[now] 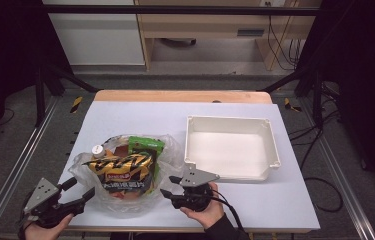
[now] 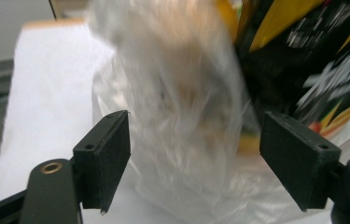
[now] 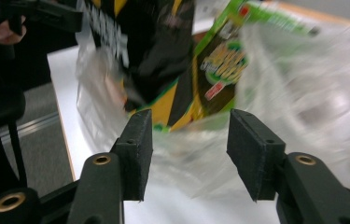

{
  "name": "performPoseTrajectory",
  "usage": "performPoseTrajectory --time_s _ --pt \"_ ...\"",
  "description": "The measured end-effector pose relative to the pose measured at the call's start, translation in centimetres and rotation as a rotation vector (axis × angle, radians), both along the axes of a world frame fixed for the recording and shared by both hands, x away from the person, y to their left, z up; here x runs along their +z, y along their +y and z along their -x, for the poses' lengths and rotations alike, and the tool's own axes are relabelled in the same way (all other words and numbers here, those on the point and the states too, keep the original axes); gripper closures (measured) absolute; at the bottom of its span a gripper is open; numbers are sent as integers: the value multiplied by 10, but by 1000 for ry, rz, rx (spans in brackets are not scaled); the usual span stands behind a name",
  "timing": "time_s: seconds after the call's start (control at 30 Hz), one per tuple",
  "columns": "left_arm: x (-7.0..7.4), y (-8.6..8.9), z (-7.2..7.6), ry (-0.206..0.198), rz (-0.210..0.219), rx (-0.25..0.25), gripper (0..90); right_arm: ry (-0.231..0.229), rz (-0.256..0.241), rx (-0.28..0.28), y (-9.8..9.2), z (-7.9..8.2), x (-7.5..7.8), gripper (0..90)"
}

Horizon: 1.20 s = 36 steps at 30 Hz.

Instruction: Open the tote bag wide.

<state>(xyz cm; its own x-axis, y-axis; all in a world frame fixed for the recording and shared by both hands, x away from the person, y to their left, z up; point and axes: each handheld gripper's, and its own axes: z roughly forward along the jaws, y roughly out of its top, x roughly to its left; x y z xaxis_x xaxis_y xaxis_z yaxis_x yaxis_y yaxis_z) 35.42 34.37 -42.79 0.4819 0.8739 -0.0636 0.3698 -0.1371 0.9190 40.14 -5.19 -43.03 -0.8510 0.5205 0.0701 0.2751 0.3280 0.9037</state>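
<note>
In the high view a clear plastic bag full of snacks lies in the lower left-centre of the frame, on the near part of the white table. Inside it a black-and-yellow snack packet faces up, a green packet stands just behind it toward the upper right, and a small white-capped bottle peeks out at the upper left of the bag. To the right of the bag, just beside its crumpled edge, sits an empty white tray, open side up, in the centre-right of the frame. The left gripper is at the lower left corner, held by a hand at the bottom edge, its tips close against the bag's left rim; in the left gripper view its jaws stand wide apart with the bag's cloudy film bulging between them, not pinched, and the black-and-yellow packet blurred at the upper right. The right gripper sits in the lower centre, between the bag and the tray's near corner, pointing left at the bag's right side. In the right gripper view its jaws are apart, clamped on nothing, with the plastic film in the gap and the dark packet and green packet rising behind. The other hand shows at that view's upper left. The film wraps every item, so each packet lies behind plastic.
</note>
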Motion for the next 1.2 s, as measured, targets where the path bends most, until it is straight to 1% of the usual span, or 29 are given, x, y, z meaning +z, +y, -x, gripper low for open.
performPoseTrajectory --time_s 0.1,0.17,0.23,0.4,0.5,0.53,0.67,0.8,0.9,0.93,1.07,1.2 --pt "10 3 2 -22 15 7 216 -19 -30 -25 -9 -1 10 480" --pt "17 5 3 -34 31 1 205 -30 -44 -40 -14 -2 15 457" --pt "22 7 3 -45 34 0 202 -41 -57 -55 -19 -4 20 432" --pt "34 7 -2 -54 44 -5 188 -64 -93 -75 -29 -6 31 395" --pt "42 6 -6 -68 61 -11 189 -78 -105 -84 -34 -6 38 372" --pt "45 7 -7 -75 59 -10 189 -85 -111 -87 -35 -6 40 365" --pt "57 10 -9 -99 74 -2 189 -91 -122 -87 -38 -7 47 349" --pt "65 13 -13 -117 93 2 189 -97 -134 -84 -35 -9 52 334" --pt "70 13 -19 -126 103 5 189 -103 -139 -75 -29 -9 56 320" --pt "71 13 -21 -129 113 7 189 -105 -139 -73 -27 -9 57 318" --pt "77 11 -30 -135 132 7 190 -106 -148 -53 -18 -10 62 312" --pt "82 9 -39 -143 140 7 191 -104 -164 -27 -8 -11 67 308"
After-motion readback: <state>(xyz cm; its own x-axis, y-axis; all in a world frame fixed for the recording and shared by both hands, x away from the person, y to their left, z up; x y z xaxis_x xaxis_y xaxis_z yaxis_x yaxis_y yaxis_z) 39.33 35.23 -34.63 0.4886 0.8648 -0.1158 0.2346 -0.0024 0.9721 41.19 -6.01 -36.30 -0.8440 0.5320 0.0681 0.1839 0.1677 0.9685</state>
